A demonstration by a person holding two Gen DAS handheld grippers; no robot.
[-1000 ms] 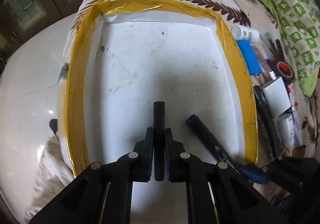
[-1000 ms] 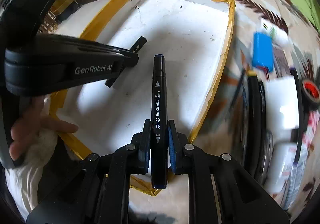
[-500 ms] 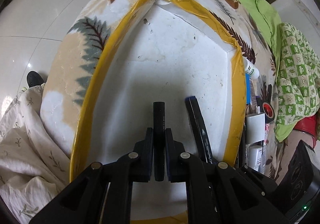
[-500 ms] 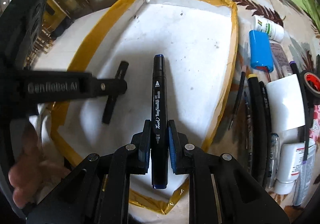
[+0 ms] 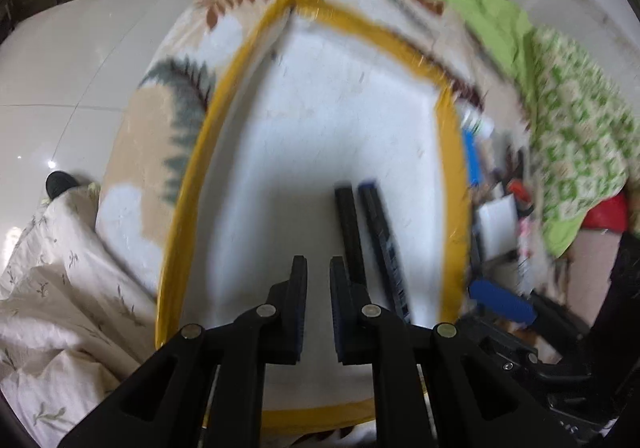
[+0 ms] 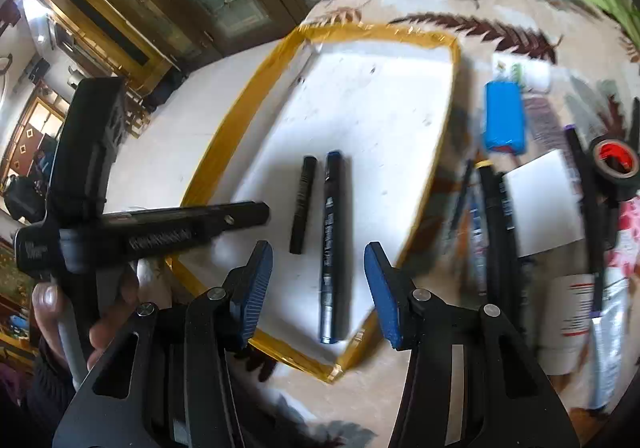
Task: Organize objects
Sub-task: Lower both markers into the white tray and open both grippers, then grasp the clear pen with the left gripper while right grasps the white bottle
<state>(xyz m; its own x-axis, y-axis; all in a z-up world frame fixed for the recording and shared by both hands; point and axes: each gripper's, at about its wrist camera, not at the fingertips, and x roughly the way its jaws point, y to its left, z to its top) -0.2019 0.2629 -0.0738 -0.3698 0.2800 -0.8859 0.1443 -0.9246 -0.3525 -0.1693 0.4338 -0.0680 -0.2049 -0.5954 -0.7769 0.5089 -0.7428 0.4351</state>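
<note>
Black marker (image 6: 333,248) lies lengthwise between the opening, empty right gripper (image 6: 318,288), centre frame; left gripper (image 5: 318,304) narrowly parted, empty.

Left wrist view smeared by motion blur throughout. Near ends of short black pen (image 5: 349,228) and blue-capped marker (image 5: 382,244) hidden behind left gripper (image 5: 318,268). Clutter right of yellow-taped tray (image 5: 454,152) too blurred to name. Right wrist view: print on marker barrel unreadable; white bottle (image 6: 576,324) blurred, its lower end lost at the fisheye edge; red-cored tape roll (image 6: 614,164) cut by the frame edge.
</note>
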